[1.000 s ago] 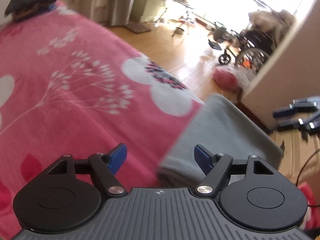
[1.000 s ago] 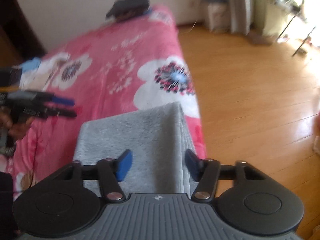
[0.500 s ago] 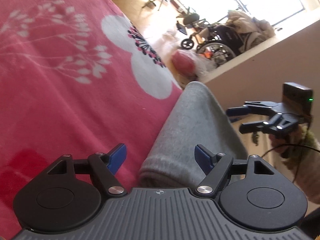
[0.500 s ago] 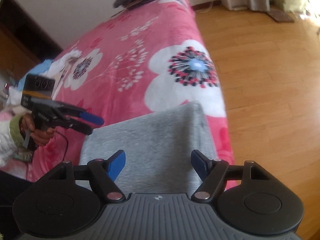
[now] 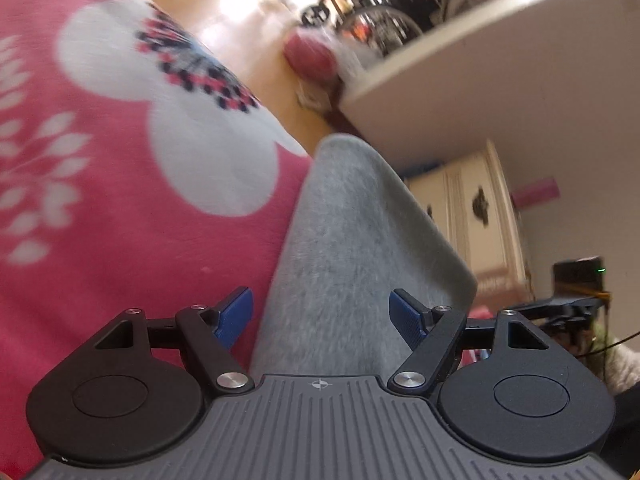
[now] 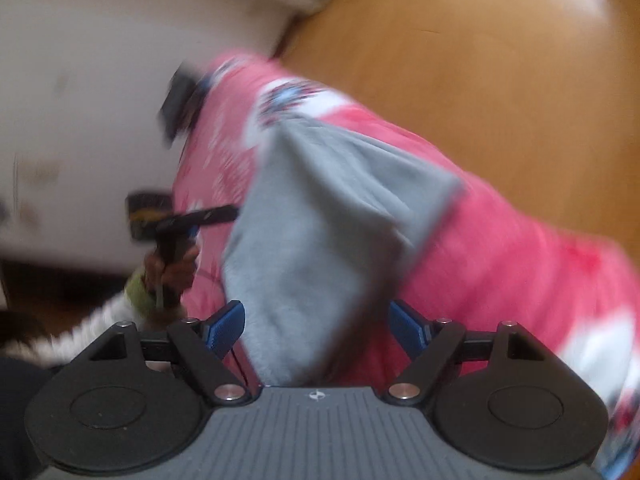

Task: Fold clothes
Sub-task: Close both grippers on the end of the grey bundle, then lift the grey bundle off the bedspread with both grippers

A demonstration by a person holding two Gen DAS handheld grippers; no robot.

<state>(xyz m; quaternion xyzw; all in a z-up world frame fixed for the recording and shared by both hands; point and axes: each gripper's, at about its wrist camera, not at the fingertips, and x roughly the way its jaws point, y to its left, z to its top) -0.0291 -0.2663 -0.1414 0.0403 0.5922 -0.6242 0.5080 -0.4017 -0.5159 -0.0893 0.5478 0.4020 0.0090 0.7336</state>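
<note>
Left tool (image 5: 320,314): my blue fingertips (image 5: 236,312) stand spread wide, with nothing pinched between them. The grey garment (image 5: 352,248) runs forward from just under this tool, its folded bulk filling the gap between the fingers; I cannot tell whether either pad touches the cloth. The garment lies on the pink floral bedspread (image 5: 100,200), close to the bed's edge, with a large white flower print just beside its far end.

Right tool (image 6: 318,326): fingers likewise spread apart, gripping nothing. In the right wrist view the same garment (image 6: 320,220) appears rumpled and raised in places, one corner sticking out to the right over the bedspread (image 6: 500,248). This view is heavily blurred, so finer detail of the folds is not readable.

Seen from the right wrist, my left tool (image 6: 188,220) sits at the garment's left edge, held by my hand (image 6: 172,268), which shows a green cuff. Seen from the left wrist, my right tool (image 5: 568,308) appears at the far right, apart from the cloth.

Surroundings: wooden floor (image 6: 480,60) beyond the bed; a cream cabinet (image 5: 468,208) against the wall; a wheelchair (image 5: 380,12) near the bright window area; a dark item (image 6: 180,100) on the far end of the bed, too blurred to identify.
</note>
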